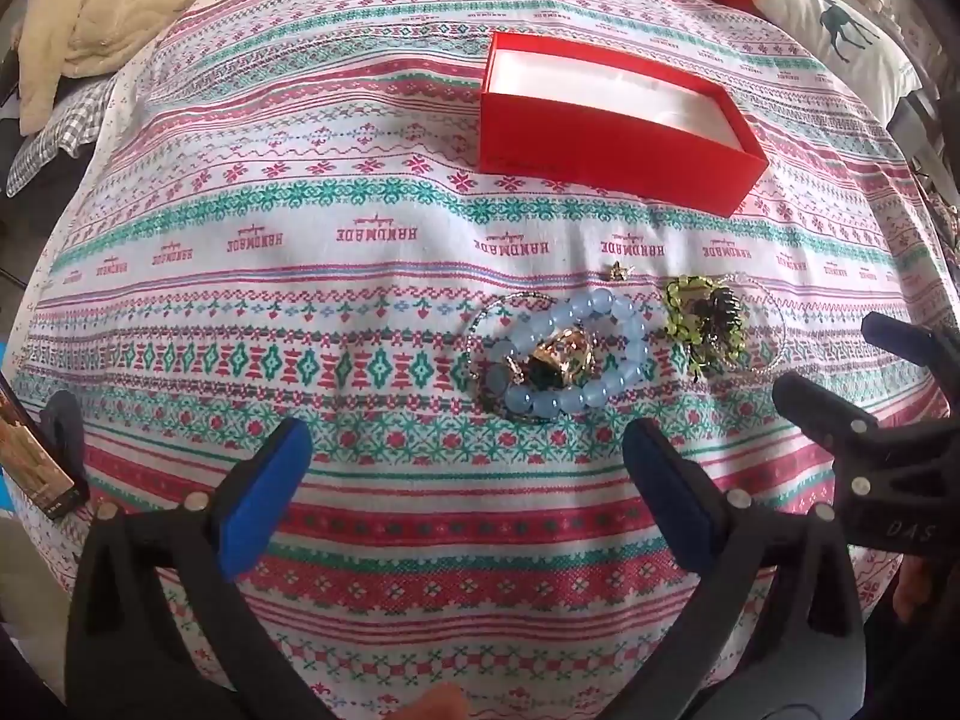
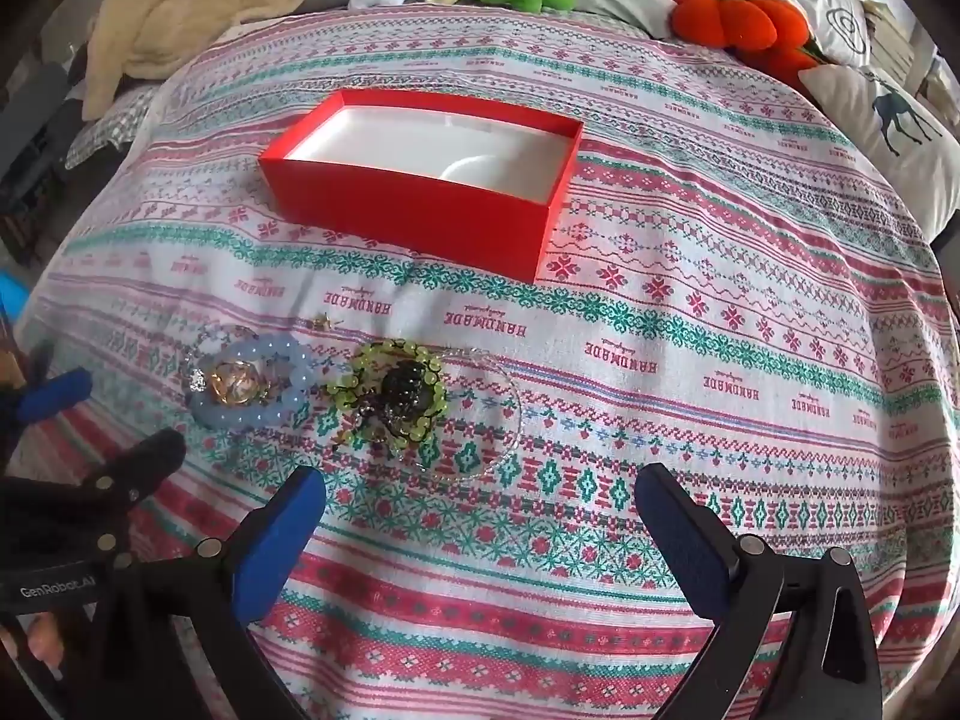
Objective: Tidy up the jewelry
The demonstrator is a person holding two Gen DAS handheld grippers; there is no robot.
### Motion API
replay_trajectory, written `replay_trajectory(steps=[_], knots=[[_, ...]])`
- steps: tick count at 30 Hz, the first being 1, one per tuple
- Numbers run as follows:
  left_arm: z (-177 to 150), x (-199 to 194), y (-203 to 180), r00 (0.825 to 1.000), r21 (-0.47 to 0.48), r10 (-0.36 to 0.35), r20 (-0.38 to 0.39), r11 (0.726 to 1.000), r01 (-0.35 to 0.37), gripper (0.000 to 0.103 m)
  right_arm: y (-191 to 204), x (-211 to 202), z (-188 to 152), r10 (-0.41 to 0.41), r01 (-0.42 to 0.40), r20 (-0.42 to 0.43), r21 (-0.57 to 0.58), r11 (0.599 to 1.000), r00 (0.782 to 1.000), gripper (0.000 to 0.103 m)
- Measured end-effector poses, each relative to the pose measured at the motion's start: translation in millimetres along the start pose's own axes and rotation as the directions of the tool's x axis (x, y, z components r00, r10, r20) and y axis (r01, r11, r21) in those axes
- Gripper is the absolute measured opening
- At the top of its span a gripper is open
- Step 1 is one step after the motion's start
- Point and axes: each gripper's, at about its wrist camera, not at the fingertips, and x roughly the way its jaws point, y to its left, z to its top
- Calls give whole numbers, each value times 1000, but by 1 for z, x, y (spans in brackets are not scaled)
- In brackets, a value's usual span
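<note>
Step in hand: by my reading the start of the task; no piece is lifted and the box holds nothing, so all the sorting is left to do.
Left gripper (image 1: 465,468): jaws wide apart and empty, hovering over the patterned cloth (image 1: 300,276) at 6 o'clock in its own view, nearer the camera than the jewelry.
Blue bead bracelet (image 1: 561,354): lies on the cloth at about 4 o'clock from the left view's centre, looped around a gold ring-like piece (image 1: 564,360); a thin wire bangle touches its left side.
Small gold star charm (image 1: 616,270): just beyond the bracelet, at its 1 o'clock.
Green bead bracelet (image 2: 390,390): just right of the blue one, tangled with a dark piece; a clear thin bangle (image 2: 504,420) loops around its right side.
Right gripper (image 2: 480,504): jaws wide apart and empty, low at 6 o'clock in its view, the green cluster at its 11 o'clock.
Red box (image 2: 414,210): open, no lid, white inside and empty; it sits beyond the jewelry at 12 o'clock, well apart from it.
Next move: probably lower one gripper onto a single piece and close; the pieces overlap, so picking only one needs care.
</note>
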Motion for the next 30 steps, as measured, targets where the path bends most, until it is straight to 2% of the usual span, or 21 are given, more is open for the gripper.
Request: replay_trajectory(steps=[30], knots=[[1, -1, 5, 1000, -14, -1, 1, 1000, 1, 103, 2, -1, 1, -10, 10, 1, -12, 1000, 1000, 103]])
